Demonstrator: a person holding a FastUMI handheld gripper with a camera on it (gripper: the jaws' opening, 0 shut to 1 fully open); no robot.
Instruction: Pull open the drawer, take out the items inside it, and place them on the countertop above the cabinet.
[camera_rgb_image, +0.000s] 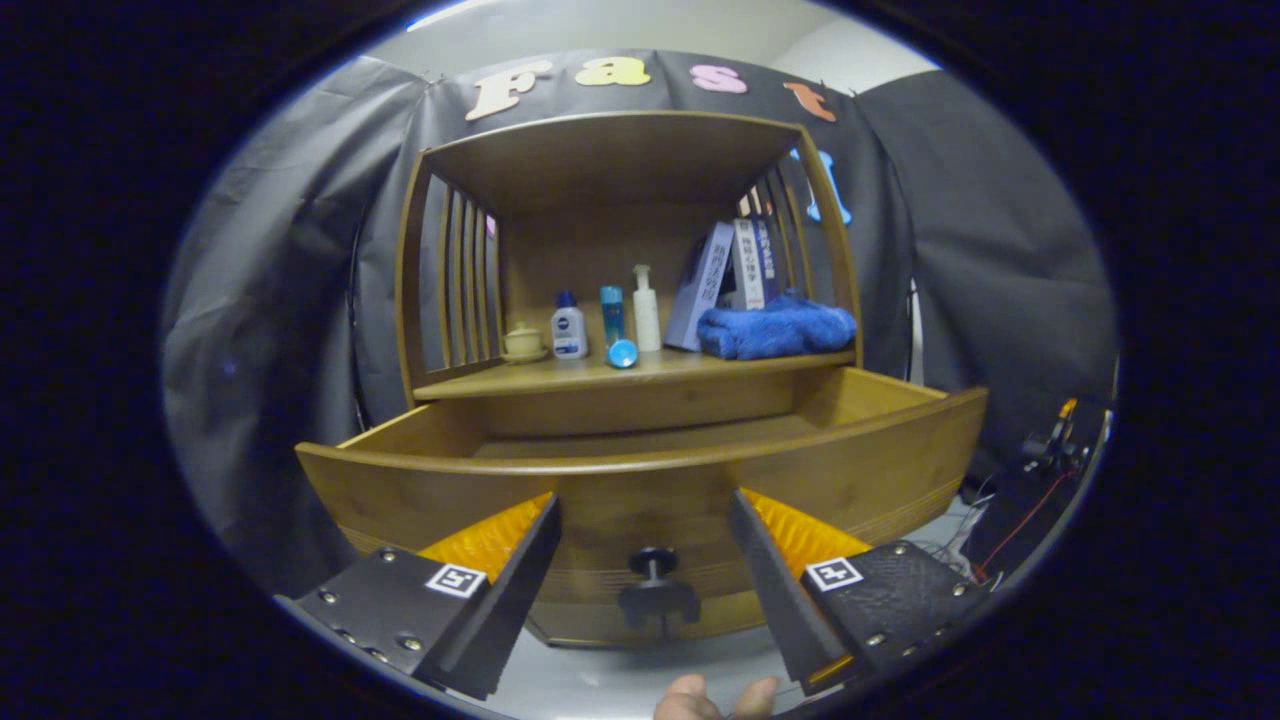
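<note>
A wooden cabinet (620, 200) with slatted sides stands against draped black cloth walls, under a pale ceiling. Its drawer (640, 470), smooth honey-brown wood with a curved front, is pulled out toward the camera; the visible part of its inside looks bare. A dark round knob (655, 560) sits on the drawer front, between the fingers of the claw (645, 525), which are spread wide and grip nothing. On the surface (560, 378) above the drawer rest a folded, fluffy blue towel (775, 328), upright books (730, 270) leaning behind it, a white pump bottle (646, 310), a white bottle with a blue cap (569, 327), a blue tube (612, 320), and a small lidded cream pot (523, 342). Fingertips of a hand (715, 700) show below the claw.
</note>
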